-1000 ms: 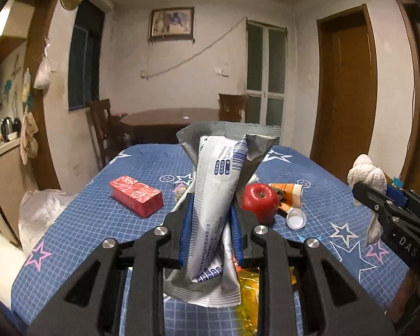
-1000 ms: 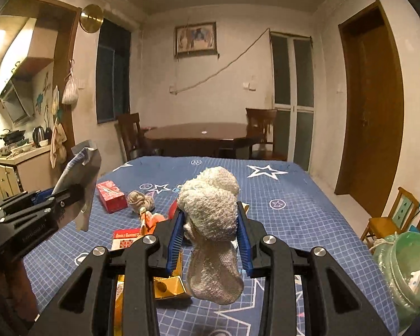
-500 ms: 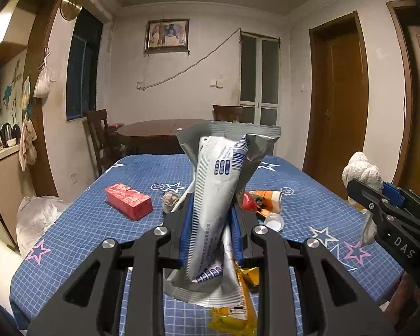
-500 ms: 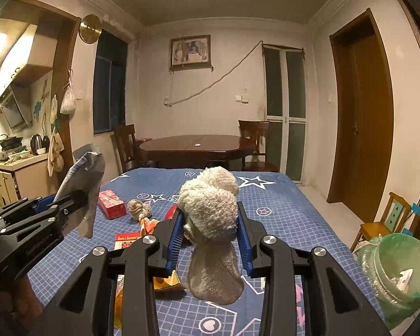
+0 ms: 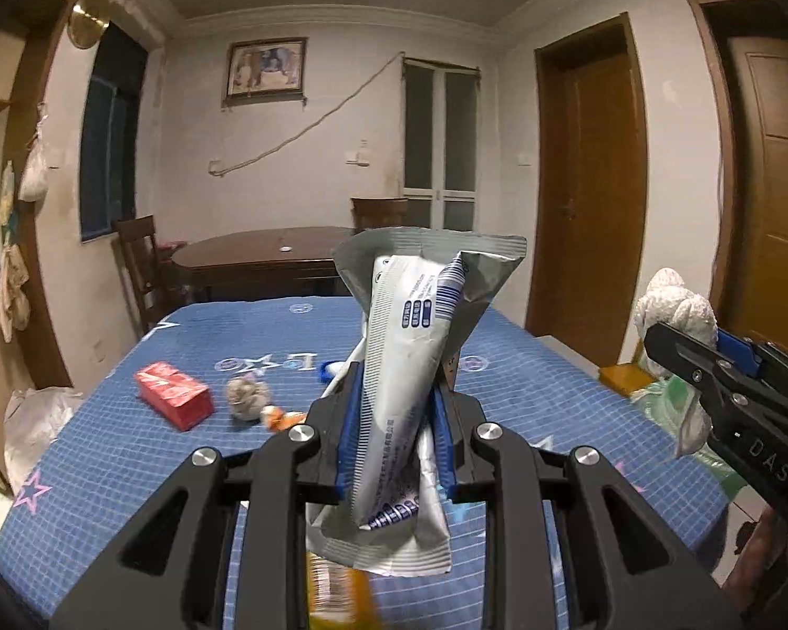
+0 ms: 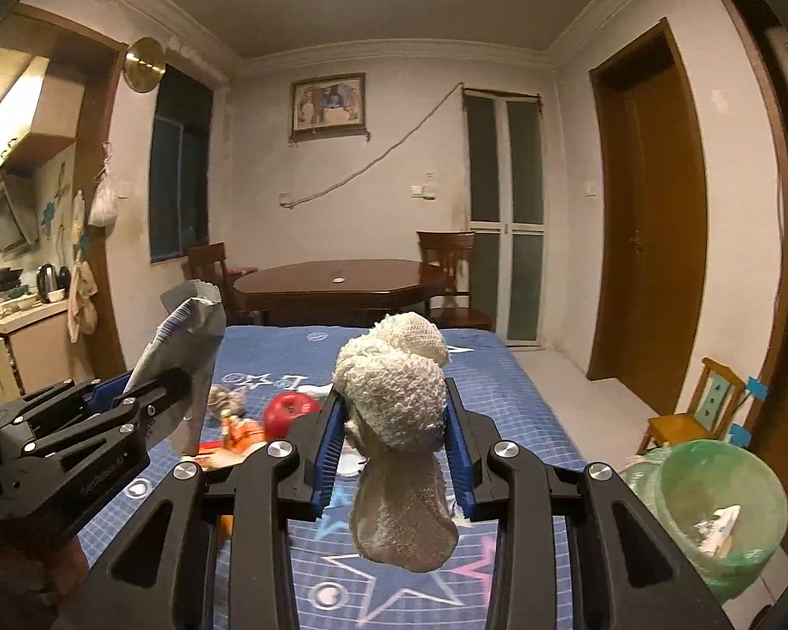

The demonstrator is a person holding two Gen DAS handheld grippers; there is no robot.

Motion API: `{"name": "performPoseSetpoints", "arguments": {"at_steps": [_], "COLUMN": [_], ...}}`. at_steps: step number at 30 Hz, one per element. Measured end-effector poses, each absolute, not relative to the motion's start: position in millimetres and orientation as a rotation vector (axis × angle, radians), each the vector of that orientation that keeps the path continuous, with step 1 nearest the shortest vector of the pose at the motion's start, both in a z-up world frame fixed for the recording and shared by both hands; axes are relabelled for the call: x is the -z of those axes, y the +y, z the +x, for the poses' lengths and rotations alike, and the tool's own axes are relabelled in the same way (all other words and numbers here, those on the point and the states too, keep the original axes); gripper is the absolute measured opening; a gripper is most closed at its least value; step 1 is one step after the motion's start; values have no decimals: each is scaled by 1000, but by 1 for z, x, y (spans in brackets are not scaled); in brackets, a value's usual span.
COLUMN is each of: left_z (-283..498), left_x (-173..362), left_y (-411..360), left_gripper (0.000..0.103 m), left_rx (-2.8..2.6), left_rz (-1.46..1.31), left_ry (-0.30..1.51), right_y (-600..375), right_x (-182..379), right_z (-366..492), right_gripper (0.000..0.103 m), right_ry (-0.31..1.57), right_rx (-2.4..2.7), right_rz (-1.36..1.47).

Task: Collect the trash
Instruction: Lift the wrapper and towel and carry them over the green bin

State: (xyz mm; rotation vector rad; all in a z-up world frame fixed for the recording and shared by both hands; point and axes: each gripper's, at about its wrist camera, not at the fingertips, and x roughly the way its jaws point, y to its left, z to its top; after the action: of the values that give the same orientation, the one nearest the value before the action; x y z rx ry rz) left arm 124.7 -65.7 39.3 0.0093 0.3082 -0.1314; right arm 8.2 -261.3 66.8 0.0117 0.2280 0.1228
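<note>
Left gripper: both blue pads pressed against a silver-and-white wrapper, which stands nearly upright between them, crumpled top flared above the fingers, bottom edge hanging below. In the right wrist view the same wrapper shows at left, pinched in the left gripper, held above the near left part of the table.

Right gripper: pads clamped on a cream knitted cloth, bunched into a ball above the fingers with a limp tail drooping below. In the left wrist view the cloth shows at far right, in the right gripper.

Table with blue star-patterned cover lies under both grippers. On it: red box at left; small grey-brown wad just right of the box; an orange item near the wad, too blurred to name. Red apple on the cover beside the orange item, seen between the two grippers.

Green bin stands on the floor, right of the table, near; a white scrap lies inside. Small wooden chair beyond the bin. Dark round table with chairs at the far wall.
</note>
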Motion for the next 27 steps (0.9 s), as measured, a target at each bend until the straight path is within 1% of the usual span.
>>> {"name": "performPoseSetpoints", "arguments": {"at_steps": [14, 21, 27], "left_z": [149, 172, 193], "left_x": [-50, -48, -40], "left_y": [-174, -240, -296], "left_gripper": [23, 23, 23], "left_rx": [312, 428, 538], "left_rz": [56, 77, 86], "left_ry": [296, 340, 429], "right_y": [-395, -477, -551], "right_x": [-81, -84, -88], "right_z": [7, 11, 21], "right_gripper": [36, 36, 36], "right_ry": [222, 268, 332], "right_rx": [71, 179, 250], "right_rz": [6, 13, 37]}}
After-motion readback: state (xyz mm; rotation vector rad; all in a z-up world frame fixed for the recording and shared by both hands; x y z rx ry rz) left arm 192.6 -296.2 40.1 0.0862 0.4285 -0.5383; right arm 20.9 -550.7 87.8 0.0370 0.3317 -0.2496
